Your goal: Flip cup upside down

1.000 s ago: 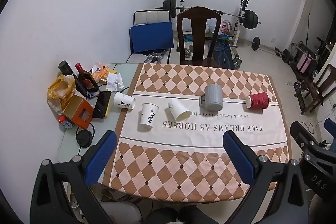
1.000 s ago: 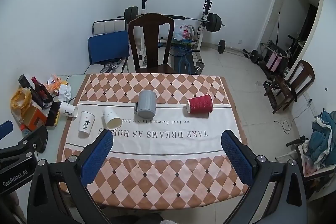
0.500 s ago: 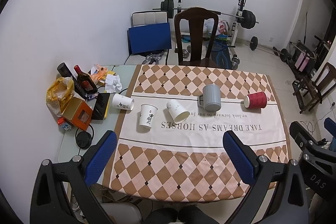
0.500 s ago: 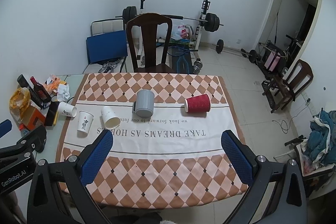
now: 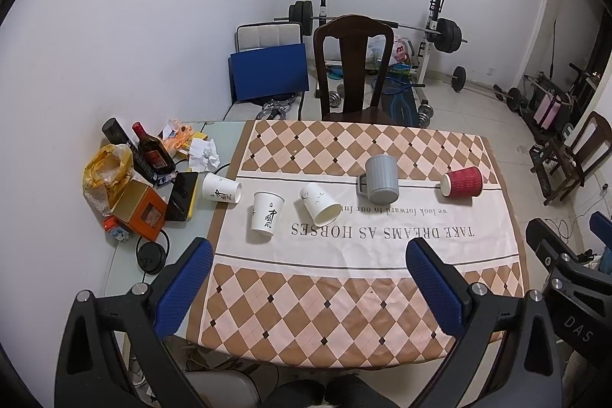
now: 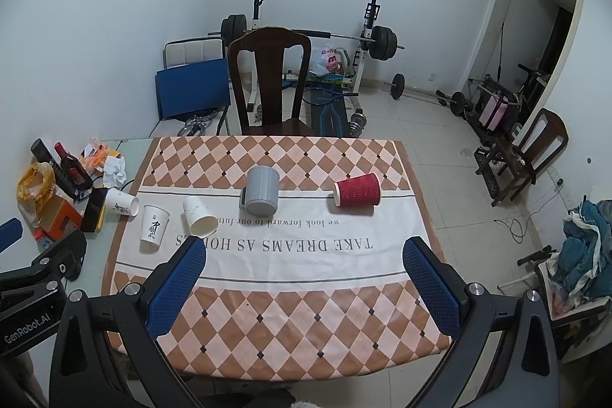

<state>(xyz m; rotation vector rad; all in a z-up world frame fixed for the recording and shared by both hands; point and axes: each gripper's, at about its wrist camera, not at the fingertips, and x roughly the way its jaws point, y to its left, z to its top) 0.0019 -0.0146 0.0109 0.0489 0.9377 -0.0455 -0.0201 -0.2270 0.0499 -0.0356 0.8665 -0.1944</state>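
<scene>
Nothing held yet: left gripper (image 5: 306,278) and right gripper (image 6: 304,276) both spread wide, hovering near table edge. Upright white cup (image 5: 266,213) stands left-centre on tablecloth (image 5: 344,293); approach low, pinch its wall squarely, lift before rotating.

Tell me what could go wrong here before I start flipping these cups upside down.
The red cup and two white paper cups lie on their sides, so a nudge from a finger might roll them, the red one toward the table edge. The leftmost white cup sits beside a phone and bottles; the left gripper could knock those.
</scene>
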